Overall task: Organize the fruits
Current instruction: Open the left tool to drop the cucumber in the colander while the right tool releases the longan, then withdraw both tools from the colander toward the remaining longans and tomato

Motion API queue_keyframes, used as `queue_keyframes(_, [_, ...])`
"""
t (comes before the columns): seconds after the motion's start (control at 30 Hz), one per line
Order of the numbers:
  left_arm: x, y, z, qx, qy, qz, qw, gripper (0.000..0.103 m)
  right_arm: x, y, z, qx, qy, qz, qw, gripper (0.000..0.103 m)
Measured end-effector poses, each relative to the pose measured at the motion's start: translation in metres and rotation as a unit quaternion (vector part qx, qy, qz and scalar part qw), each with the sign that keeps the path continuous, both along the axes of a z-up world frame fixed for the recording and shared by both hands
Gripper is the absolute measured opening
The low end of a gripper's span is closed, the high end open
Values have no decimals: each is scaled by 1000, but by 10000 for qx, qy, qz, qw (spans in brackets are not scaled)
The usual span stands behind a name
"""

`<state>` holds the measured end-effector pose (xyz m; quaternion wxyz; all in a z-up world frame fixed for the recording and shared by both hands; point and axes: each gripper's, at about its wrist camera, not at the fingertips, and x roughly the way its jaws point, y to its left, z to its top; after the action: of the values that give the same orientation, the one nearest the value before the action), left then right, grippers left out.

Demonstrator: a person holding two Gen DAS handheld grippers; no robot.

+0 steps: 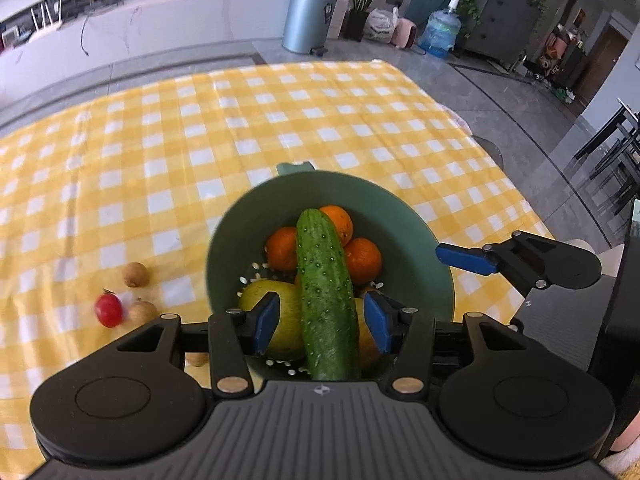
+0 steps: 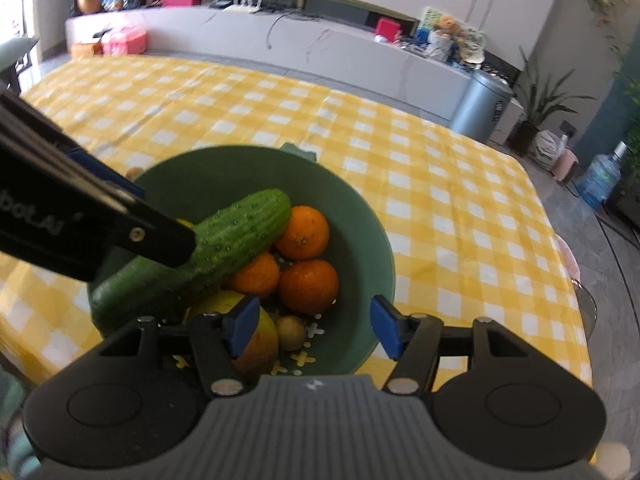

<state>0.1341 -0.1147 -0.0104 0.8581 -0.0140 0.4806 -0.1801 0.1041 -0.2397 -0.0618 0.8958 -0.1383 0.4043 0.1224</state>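
Note:
A green colander bowl stands on the yellow checked tablecloth. In it lie a cucumber, three oranges, a yellow fruit and a small brown fruit. My left gripper hovers over the bowl, open, its blue pads on either side of the cucumber without pressing it. My right gripper is open above the bowl's near rim with nothing gripped. On the cloth to the bowl's left lie a cherry tomato and two brown longans.
The tablecloth covers the table up to its far edge and its right edge. A grey bin and a water bottle stand on the floor beyond. Another small brown fruit lies under my left gripper's body.

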Motion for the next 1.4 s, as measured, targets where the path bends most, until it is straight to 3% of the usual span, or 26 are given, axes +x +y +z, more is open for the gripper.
queue_keyframes(0.23, [-17, 22, 13, 161, -323, 95, 9993, 57, -17, 12, 16, 274, -339, -140, 9989, 73])
queue_keyframes(0.37, [-25, 40, 18, 166, -417, 218, 9988, 57, -28, 28, 26, 467, -472, -15, 9978, 74])
queue_keyframes(0.6, [-38, 71, 21, 539, -673, 528, 9949, 57, -38, 55, 33, 889, -346, 127, 9954, 84])
queue_keyframes(0.73, [-47, 93, 20, 684, -848, 690, 9917, 57, -49, 79, 33, 727, -468, 156, 9961, 93])
queue_keyframes(1.2, [-63, 148, 4, 958, -737, 726, 9900, 57, -75, 137, 21, 742, -309, 620, 9948, 92])
queue_keyframes(1.4, [-65, 159, -3, 791, -665, 643, 9926, 55, -71, 150, 12, 663, -15, 497, 9966, 79])
